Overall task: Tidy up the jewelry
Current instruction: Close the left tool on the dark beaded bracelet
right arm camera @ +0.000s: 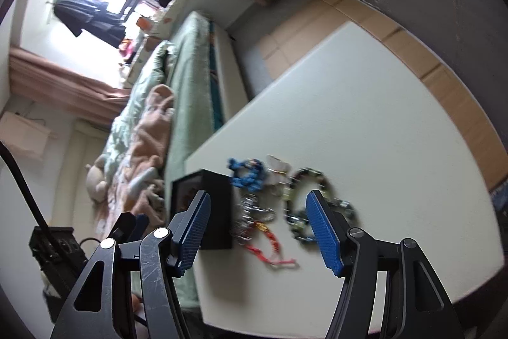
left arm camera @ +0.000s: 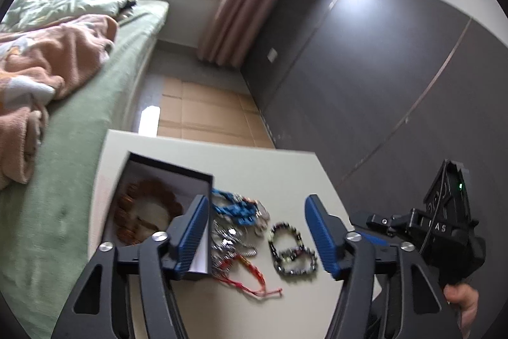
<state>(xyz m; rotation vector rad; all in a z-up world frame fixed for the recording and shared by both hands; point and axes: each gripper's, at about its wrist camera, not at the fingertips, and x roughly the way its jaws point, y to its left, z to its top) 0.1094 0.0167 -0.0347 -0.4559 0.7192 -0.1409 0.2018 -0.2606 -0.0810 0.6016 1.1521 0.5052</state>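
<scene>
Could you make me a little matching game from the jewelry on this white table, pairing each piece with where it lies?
Things:
1. brown bead bracelet
2. blue braided bracelet
3. red cord
4. dark bead bracelet

Places:
A. the loose piece farthest from the box
B. inside the black box
C. nearest the camera beside the box
D. by the box's far corner

Pairs: 1-B, 2-D, 3-C, 4-A

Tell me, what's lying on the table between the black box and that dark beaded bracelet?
A small heap: a blue braided cord, silvery chain pieces and a red string, seen best in the left wrist view.
</scene>
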